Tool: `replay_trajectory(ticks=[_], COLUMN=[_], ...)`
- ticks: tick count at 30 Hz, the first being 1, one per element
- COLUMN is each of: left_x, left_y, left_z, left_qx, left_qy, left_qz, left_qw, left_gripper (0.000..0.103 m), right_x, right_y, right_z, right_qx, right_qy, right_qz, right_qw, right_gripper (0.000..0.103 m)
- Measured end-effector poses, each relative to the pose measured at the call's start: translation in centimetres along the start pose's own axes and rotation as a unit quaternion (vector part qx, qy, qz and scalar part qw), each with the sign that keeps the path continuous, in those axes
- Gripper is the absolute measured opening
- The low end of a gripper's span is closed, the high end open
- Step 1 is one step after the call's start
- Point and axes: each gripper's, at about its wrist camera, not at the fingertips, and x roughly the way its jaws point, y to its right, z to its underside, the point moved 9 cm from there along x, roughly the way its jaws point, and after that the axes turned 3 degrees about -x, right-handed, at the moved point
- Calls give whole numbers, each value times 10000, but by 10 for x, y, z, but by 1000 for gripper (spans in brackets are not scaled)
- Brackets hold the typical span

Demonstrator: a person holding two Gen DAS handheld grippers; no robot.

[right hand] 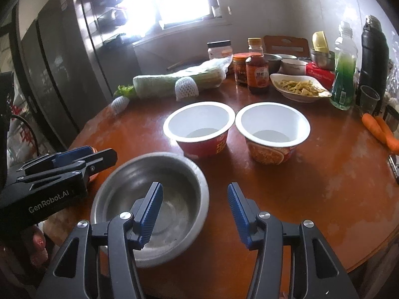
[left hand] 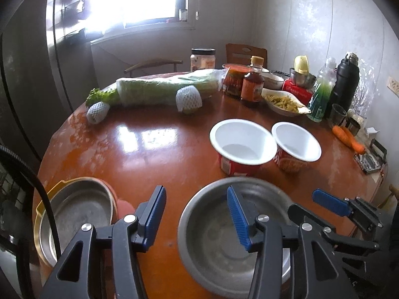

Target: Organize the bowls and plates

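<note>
A steel bowl (left hand: 219,244) (right hand: 172,182) sits on the brown round table (left hand: 149,159) at the near edge. My left gripper (left hand: 197,216) is open and straddles the bowl's left rim, one blue pad inside and one outside, neither pressing. My right gripper (right hand: 194,213) is open and straddles the right rim the same way. Each gripper also shows in the other's view: the right gripper (left hand: 303,203) and the left gripper (right hand: 104,157). Two empty red paper bowls (right hand: 199,124) (right hand: 273,124) stand side by side behind. Another steel bowl (left hand: 79,214) rests in a yellow basin at the near left.
At the back lie a wrapped cabbage (left hand: 162,87), jars and a sauce bottle (left hand: 253,82), and a white dish of food (left hand: 281,102). A green bottle (left hand: 321,92), a black flask (left hand: 346,82) and carrots (left hand: 349,138) are at the right. A dark fridge (right hand: 57,62) stands on the left.
</note>
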Motion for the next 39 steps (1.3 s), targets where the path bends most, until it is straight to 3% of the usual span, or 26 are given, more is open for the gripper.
replay_trajectory(ticks=[9,22,36,39], left_x=[11,68,104,109], left_y=[16,21,16,16], left_z=[-24,-55,-56,-55], left_qx=[168,147,-15,-86], left_qy=[10,-324,-622,-701], left_qz=[102,165,202,249], left_qw=[9998,9992,9979,9972], left_gripper=[52,52,52,52], right_x=[3,48,84,87], right_y=[10,17,31,29], right_z=[-22,-36,-48,-52], right_qx=[303,772,921,763], right_qy=[93,-195,-325,-322], right_qz=[-38,-309,-339,-344], right_qw=[9995,9963,9946,9960], right_gripper=[57,57,56,50])
